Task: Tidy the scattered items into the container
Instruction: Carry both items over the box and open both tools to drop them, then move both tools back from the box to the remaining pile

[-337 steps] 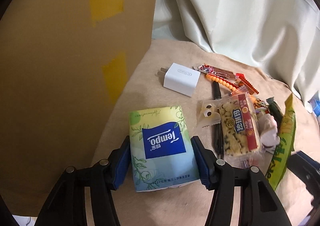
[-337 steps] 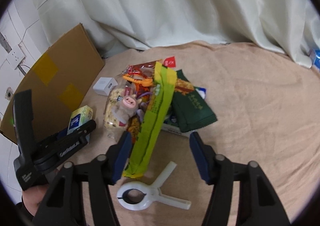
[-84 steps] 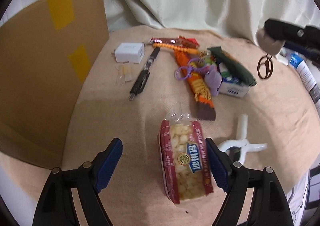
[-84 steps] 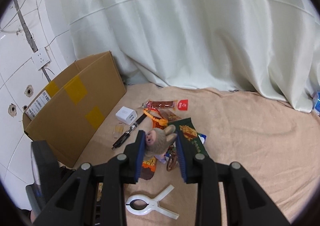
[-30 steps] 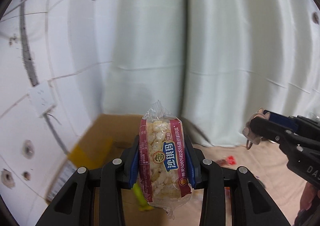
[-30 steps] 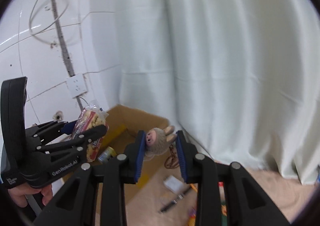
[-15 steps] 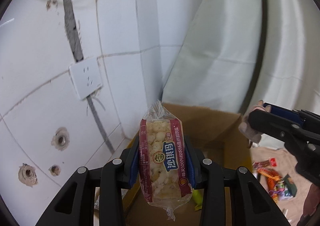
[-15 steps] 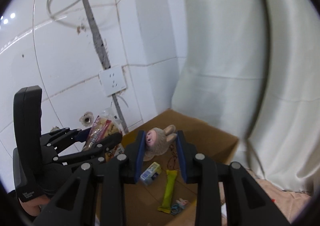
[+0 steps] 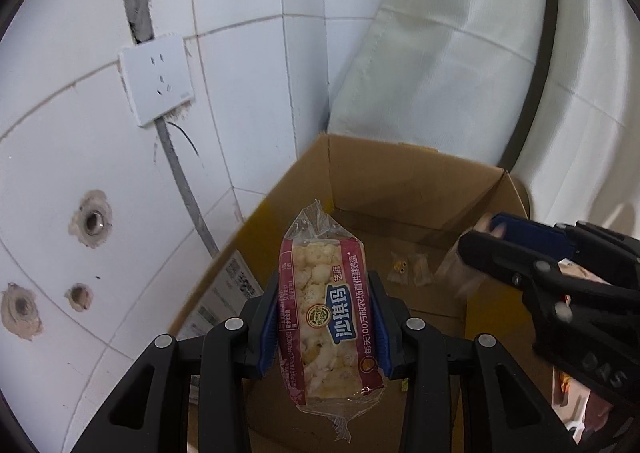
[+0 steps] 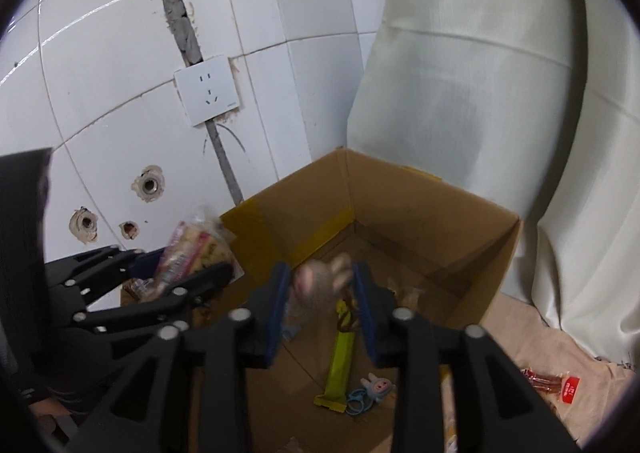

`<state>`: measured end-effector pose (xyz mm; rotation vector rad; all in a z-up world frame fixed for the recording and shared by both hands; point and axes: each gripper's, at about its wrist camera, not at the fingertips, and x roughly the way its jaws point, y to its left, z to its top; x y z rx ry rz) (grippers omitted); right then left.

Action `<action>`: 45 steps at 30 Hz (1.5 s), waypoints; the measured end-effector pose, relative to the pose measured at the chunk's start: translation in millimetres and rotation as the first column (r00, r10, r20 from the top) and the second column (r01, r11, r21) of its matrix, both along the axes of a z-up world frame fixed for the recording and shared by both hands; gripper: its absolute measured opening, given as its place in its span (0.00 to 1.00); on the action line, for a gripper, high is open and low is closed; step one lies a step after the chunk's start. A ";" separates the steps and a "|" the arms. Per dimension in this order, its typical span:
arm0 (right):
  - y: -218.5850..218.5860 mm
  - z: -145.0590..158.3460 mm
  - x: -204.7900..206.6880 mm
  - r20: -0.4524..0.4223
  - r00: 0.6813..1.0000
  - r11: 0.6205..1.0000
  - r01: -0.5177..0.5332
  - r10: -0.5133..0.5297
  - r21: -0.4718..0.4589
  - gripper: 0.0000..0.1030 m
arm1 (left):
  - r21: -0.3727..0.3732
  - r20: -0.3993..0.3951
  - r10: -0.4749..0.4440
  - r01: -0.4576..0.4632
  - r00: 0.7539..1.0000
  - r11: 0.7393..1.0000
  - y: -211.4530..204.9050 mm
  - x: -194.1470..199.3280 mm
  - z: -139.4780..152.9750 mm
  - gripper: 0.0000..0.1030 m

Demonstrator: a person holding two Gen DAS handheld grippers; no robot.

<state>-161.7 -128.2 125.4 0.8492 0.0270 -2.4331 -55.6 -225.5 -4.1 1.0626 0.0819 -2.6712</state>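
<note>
The left gripper (image 9: 325, 327) holds a clear-wrapped rice-cracker snack pack (image 9: 326, 317) upright, its blue-padded fingers (image 9: 269, 329) clenched on the pack's two long sides. The pack hangs above the near left wall of an open cardboard box (image 9: 404, 181), which stands in the corner where a white tiled wall (image 9: 240, 53) meets a pale curtain (image 9: 460, 73). A white wall socket (image 9: 157, 84) sits on the tiles above the box.

The right gripper (image 10: 320, 309) is over the box opening, and a small plush animal keychain (image 10: 320, 279) lies between its fingers (image 10: 362, 303); the toy is motion-blurred, so I cannot tell whether the fingers grip it or have released it. On the box floor lie a long yellow-green snack packet (image 10: 340, 365), a little blue rabbit charm (image 10: 376, 387) just beside its lower end, and a small clear bag (image 9: 408, 267) near the far wall. Outside the box, to its right, a red-labelled snack stick (image 10: 554, 385) lies on a beige cloth (image 10: 520, 317).
</note>
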 end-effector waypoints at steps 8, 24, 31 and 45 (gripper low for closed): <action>21.2 11.7 12.0 -0.060 0.994 0.995 0.095 -0.094 0.014 1.00 | -0.021 -0.013 0.035 -0.035 0.999 0.999 5.6 3.1 3.6 1.00; 75.1 31.7 42.2 -0.100 0.972 0.977 0.213 -0.214 -0.020 1.00 | -0.002 -0.040 -0.025 0.025 0.999 1.000 38.7 9.6 20.7 1.00; 136.8 66.3 88.5 -0.168 0.925 0.937 0.348 -0.342 0.007 1.00 | -0.056 -0.133 -0.123 0.117 0.983 0.992 104.2 21.9 61.2 1.00; 245.1 53.3 144.9 -0.187 0.833 0.841 0.538 -0.520 0.059 1.00 | -0.020 -0.191 -0.339 0.341 0.921 0.940 225.4 25.5 64.0 1.00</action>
